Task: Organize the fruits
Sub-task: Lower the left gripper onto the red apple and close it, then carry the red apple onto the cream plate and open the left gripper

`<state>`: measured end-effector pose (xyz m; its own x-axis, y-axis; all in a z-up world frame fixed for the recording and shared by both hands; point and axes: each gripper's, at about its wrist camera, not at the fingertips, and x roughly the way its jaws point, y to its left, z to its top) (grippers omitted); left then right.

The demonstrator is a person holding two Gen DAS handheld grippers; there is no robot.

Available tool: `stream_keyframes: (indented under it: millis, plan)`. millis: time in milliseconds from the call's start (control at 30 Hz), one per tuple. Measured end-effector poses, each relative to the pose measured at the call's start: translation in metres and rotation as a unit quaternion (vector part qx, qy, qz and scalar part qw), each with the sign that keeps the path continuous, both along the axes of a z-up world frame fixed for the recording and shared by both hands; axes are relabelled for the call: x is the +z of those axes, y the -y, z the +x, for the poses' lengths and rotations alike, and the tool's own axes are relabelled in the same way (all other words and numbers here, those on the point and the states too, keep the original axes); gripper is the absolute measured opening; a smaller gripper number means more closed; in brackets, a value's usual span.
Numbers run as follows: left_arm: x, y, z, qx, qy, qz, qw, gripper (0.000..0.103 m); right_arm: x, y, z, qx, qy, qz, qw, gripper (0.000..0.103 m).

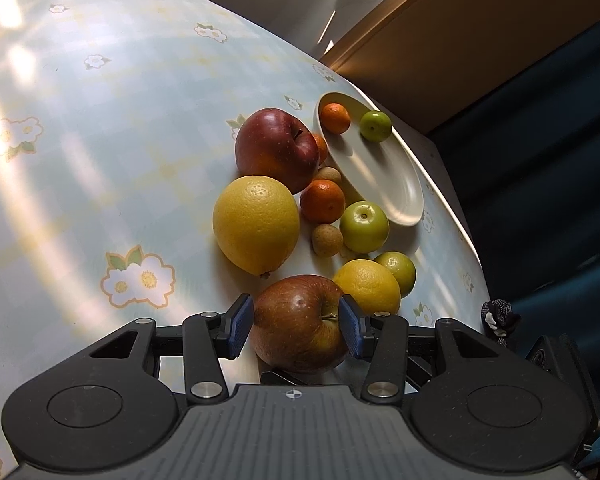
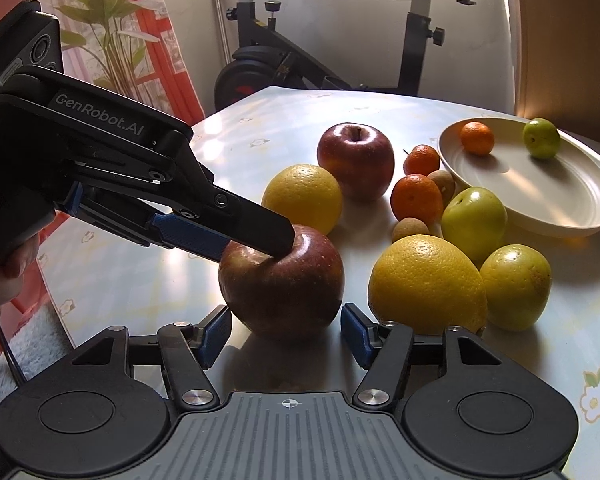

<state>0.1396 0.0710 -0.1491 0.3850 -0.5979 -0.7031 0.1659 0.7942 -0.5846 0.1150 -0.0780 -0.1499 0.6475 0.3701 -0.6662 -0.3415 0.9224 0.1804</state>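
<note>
Jaws of the left gripper (image 1: 296, 326) press against both sides of a red apple (image 1: 300, 328) on the table (image 1: 80, 140). Those of the right gripper (image 2: 286, 334) stand apart, near that apple. Far right, a plate (image 2: 560, 196) holds a tangerine (image 2: 477, 138) and a small green fruit (image 2: 541, 138).

Exercise bike (image 2: 284, 60) beyond table's far edge, against white wall. Plant (image 2: 100, 8) and orange curtain (image 2: 172, 52) off the far-left corner. Blue curtain (image 1: 540, 160) and brown panel (image 1: 460, 40) past the table's edge.
</note>
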Motion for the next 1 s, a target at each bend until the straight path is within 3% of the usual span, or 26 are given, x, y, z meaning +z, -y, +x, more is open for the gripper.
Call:
stream_keyframes:
  millis: [567, 1000]
  plan:
    - [-0.006, -0.013, 0.004, 0.024, -0.027, -0.026, 0.999, 0.049, -0.002, -0.001, -0.001, 0.01, 0.012, 0.001, 1.0, 0.054]
    - [-0.002, -0.004, -0.004, 0.021, -0.009, -0.024, 0.9994, 0.049, 0.009, 0.002, -0.004, 0.002, 0.019, 0.004, 1.0, 0.054]
